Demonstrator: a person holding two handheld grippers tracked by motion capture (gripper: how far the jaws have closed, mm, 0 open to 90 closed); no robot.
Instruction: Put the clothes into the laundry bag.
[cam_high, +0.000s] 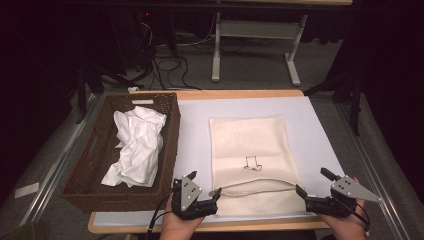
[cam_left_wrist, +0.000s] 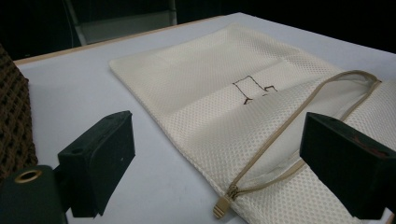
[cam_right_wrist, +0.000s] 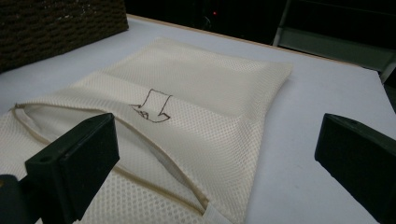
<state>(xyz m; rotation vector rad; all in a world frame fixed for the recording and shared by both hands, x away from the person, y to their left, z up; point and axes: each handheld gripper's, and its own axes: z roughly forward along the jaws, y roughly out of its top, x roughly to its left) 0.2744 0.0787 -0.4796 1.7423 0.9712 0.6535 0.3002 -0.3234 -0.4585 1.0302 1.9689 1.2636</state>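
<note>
1. A cream mesh laundry bag lies flat in the centre of the high view, on a white mat that covers the wooden table.
2. The bag's tan zipper runs across its lower part and stands open; in the left gripper view the zipper pull sits at the bottom centre, at the bag's corner.
3. A small arrow drawing marks the bag's middle.
4. The left gripper sits at the lower centre-left of the high view, held in a hand; its jaws are spread wide and hold nothing, just beside the bag's lower left corner.
5. The right gripper sits at the lower right, its jaws likewise wide apart and empty, just beside the bag's lower right corner.
6. A dark brown wicker basket fills the left of the high view and holds a crumpled white cloth.
</note>
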